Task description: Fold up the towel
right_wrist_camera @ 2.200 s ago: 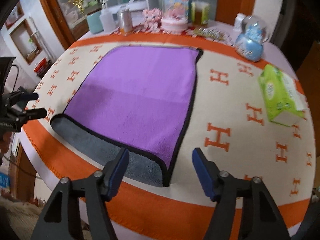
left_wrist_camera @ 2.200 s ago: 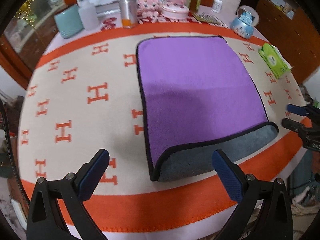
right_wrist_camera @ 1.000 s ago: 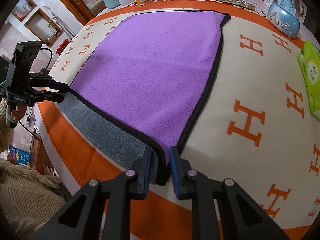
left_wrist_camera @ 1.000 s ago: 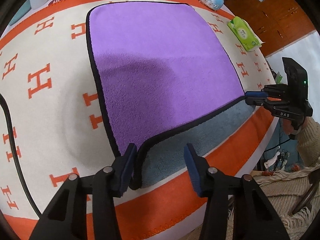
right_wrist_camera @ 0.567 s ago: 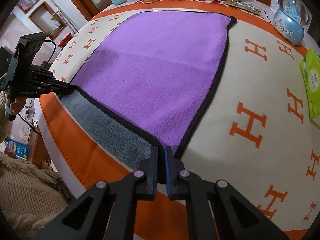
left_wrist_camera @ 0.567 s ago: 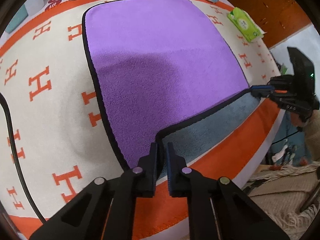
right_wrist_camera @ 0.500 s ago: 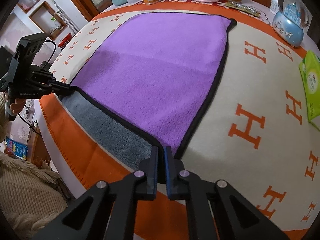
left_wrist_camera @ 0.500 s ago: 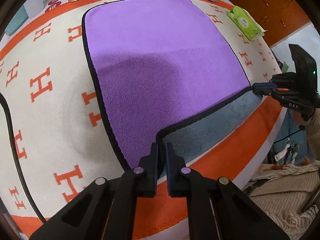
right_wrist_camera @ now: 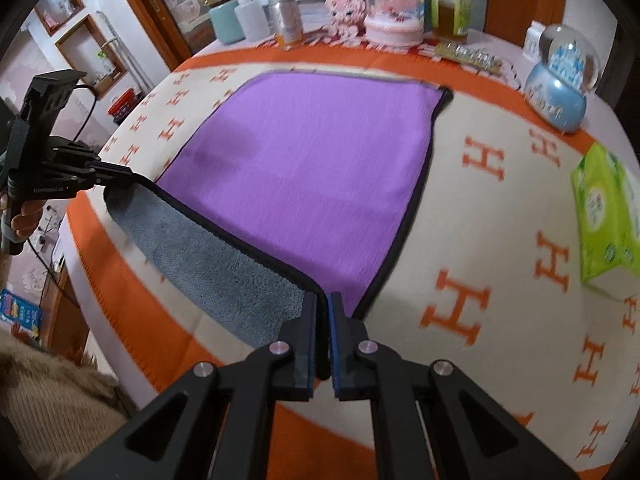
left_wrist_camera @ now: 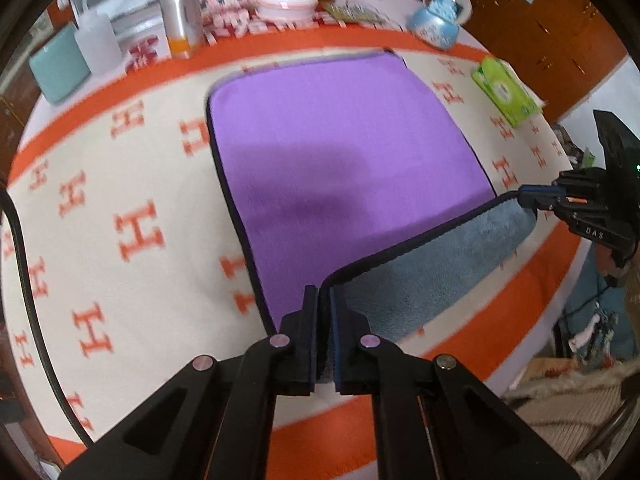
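A purple towel (left_wrist_camera: 340, 152) with black trim and a grey underside (left_wrist_camera: 432, 272) lies on the orange and cream tablecloth. My left gripper (left_wrist_camera: 325, 296) is shut on the towel's near left corner and holds it raised. My right gripper (right_wrist_camera: 323, 300) is shut on the near right corner of the towel (right_wrist_camera: 312, 176), also raised. The near edge hangs between them with the grey underside (right_wrist_camera: 216, 264) showing. Each gripper shows in the other's view, the right one (left_wrist_camera: 532, 196) and the left one (right_wrist_camera: 120, 178).
Along the far table edge stand a metal can (left_wrist_camera: 180, 20), a white bottle (left_wrist_camera: 98, 46), a teal container (left_wrist_camera: 58, 70), pink toys (left_wrist_camera: 228, 0) and a blue snow globe (left_wrist_camera: 438, 20). A green tissue pack (left_wrist_camera: 506, 90) lies at the right. A black cable (left_wrist_camera: 24, 272) runs at the left.
Both grippers closed on the towel's near corners and have lifted them up and away from the table, raising the near edge and showing more grey underside.
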Available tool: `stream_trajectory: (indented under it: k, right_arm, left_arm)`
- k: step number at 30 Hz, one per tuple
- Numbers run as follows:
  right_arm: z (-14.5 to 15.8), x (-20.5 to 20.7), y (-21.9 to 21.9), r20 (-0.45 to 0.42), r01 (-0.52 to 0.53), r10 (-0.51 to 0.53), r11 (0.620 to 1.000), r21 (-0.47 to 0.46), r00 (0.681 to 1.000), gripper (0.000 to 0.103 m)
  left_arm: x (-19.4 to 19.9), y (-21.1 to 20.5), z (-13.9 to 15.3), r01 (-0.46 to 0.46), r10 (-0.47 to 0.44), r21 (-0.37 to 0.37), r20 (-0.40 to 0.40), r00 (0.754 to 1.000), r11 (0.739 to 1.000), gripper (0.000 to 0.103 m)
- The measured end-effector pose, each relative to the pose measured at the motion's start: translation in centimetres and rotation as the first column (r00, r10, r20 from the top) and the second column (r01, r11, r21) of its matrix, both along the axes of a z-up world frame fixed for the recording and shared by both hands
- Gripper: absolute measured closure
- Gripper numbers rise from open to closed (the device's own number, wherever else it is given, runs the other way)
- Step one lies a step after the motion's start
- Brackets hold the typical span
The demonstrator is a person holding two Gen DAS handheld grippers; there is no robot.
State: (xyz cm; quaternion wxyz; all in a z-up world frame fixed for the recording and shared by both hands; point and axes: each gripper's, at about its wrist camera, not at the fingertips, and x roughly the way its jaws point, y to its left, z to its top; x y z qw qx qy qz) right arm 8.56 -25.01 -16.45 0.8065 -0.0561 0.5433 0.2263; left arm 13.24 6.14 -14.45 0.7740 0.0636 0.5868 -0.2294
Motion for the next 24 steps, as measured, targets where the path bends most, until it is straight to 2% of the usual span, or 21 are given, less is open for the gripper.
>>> stream_trajectory:
  k: [9,14,19,21,22,23,24]
  right_arm:
    - [3.4,7.8,0.0,0.154,0.101,-0.096,0.995,-0.024,0.983,0.098]
    - [4.1,13.4,0.5,0.222,0.155,-0.144,0.987,-0.03,0.964,0.098]
    - [2.5,18.5,0.7,0.247,0.207,-0.185,0.976,-0.063,0.951,0.098]
    - [1.7,19.8,0.7,0.249,0.231,-0.204,0.969,-0.086,0.947,0.093]
    - [1.1,20.5,0.7,0.249,0.25,-0.218,0.963,-0.106,0.944,0.089]
    - [0.6,21.0,0.7,0.254,0.269,-0.231,0.955,-0.126,0.939,0.087]
    - [0.4,21.3,0.6,0.26,0.282,-0.24,0.949,-0.137,0.935,0.086]
  left_arm:
    - [8.3,0.3,3.3,-0.096,0.096,-0.004,0.127,0.987,0.995,0.099]
    - [13.6,-0.3,3.0,-0.17,0.166,0.013,0.174,0.971,0.985,0.099]
    - [18.5,-1.1,1.3,-0.235,0.225,0.025,0.197,0.954,0.972,0.099]
    - [19.6,-1.2,0.4,-0.268,0.257,0.027,0.2,0.945,0.963,0.093]
    - [20.1,-1.0,-0.2,-0.288,0.278,0.024,0.193,0.941,0.957,0.078]
    - [20.7,-0.7,-0.8,-0.32,0.312,0.017,0.181,0.933,0.947,0.057]
    - [20.9,-0.4,-1.1,-0.342,0.336,0.007,0.174,0.926,0.94,0.047]
